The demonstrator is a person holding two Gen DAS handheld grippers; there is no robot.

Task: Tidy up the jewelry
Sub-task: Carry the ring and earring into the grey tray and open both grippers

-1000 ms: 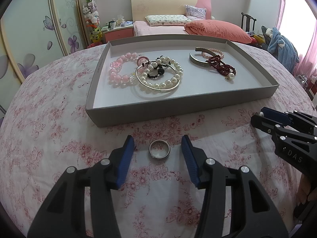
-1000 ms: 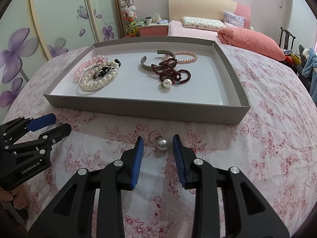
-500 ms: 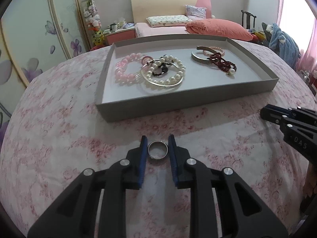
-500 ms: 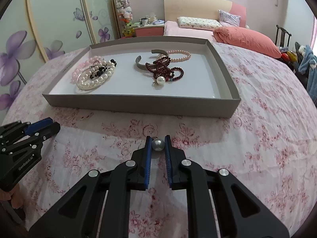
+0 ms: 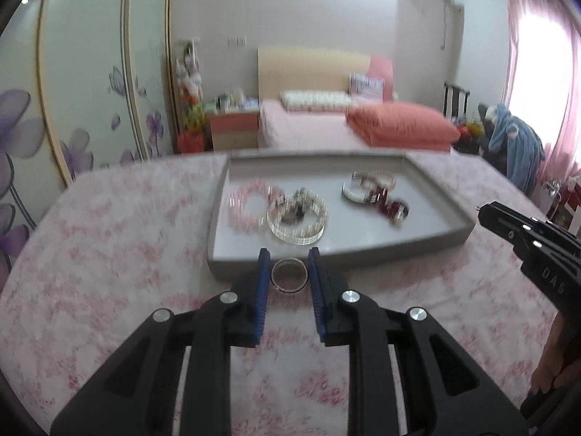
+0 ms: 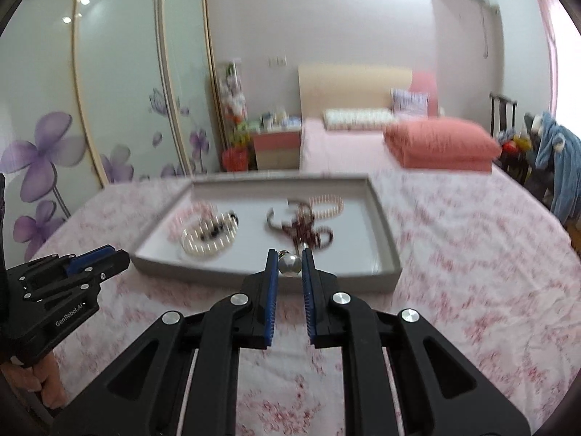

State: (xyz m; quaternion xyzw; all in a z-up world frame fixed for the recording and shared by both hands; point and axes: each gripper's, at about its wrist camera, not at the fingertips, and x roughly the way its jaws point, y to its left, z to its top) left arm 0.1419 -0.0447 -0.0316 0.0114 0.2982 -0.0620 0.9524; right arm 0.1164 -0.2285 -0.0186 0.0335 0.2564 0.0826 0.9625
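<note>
My left gripper [image 5: 289, 267] is shut on a silver ring [image 5: 289, 277] and holds it above the flowered cloth, just before the near wall of the grey tray [image 5: 363, 254]. My right gripper [image 6: 289, 263] is shut on a pearl [image 6: 289, 265] and holds it up in front of the same tray [image 6: 385, 229]. In the tray lie a pink bead bracelet [image 5: 247, 203], a pearl bracelet [image 5: 297, 223], a silver cuff [image 5: 354, 190] and dark red beads [image 5: 394, 207]. The right gripper also shows at the right of the left wrist view [image 5: 483, 212].
The tray sits on a round table with a pink flowered cloth [image 5: 109, 239]. Behind it stand a bed with a salmon quilt [image 5: 399, 127], a nightstand [image 5: 234, 130] and wardrobe doors with purple flowers [image 6: 54, 145]. The left gripper shows at the left of the right wrist view [image 6: 120, 258].
Both grippers closed on their pieces, the left on the ring and the right on the pearl, then lifted them off the cloth and tilted up; the views are motion-blurred.
</note>
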